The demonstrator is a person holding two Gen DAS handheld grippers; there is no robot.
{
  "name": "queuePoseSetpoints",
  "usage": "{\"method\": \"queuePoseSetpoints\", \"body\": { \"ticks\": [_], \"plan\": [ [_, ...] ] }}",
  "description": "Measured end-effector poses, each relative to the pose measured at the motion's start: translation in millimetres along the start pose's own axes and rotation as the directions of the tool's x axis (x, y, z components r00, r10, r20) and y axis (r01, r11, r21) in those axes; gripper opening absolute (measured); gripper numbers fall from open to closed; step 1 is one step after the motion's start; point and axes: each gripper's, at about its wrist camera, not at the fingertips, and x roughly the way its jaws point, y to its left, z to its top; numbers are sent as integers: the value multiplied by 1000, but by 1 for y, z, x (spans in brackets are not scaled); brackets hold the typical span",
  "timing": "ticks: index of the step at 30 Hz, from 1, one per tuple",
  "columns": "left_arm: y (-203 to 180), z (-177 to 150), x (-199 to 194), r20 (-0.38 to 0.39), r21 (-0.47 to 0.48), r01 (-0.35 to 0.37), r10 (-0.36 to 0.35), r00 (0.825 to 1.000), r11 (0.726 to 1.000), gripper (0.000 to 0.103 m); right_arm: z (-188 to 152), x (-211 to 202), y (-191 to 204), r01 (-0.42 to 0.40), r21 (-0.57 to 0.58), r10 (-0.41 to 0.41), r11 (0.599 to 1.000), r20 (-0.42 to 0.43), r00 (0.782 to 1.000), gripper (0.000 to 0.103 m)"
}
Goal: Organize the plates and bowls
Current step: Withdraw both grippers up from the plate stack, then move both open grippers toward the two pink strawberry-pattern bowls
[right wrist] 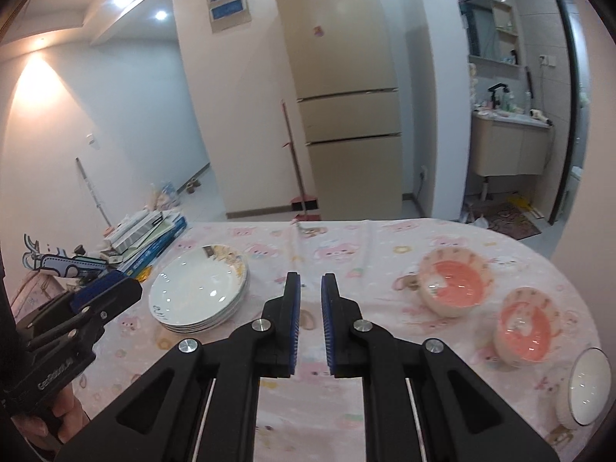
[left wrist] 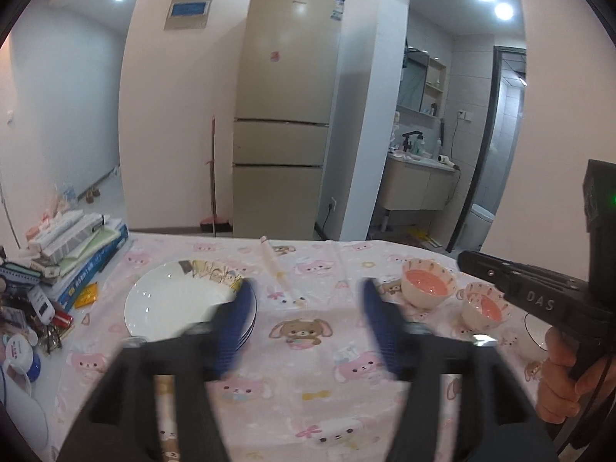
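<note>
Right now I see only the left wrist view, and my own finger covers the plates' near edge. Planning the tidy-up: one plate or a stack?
Observer: A stack of plates; the right wrist view shows several rims layered at its near edge.
Operator: Only two bowls?
Observer: Three. A third bowl, white inside, seems tipped on its side at the right edge of the table, nearer than the small pink-lined bowl.
Operator: Right gripper carrying anything?
Observer: No. The right gripper has its pads close together, nothing between them.
</note>
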Motion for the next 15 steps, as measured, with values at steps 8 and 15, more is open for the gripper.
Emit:
{"method": "queuePoseSetpoints", "body": {
  "ticks": [8, 15],
  "plan": [
    [-48, -1, -4, 29, 68, 49, -51, 998, 996, 88, -9, -43, -48, 114, 40, -117, 993, 67, 991, 28],
    [-74, -2, -16, 77, 90, 83, -90, 993, 992, 95, -17, -68, -65, 175, 48, -179, 983, 94, 979, 48]
  ]
}}
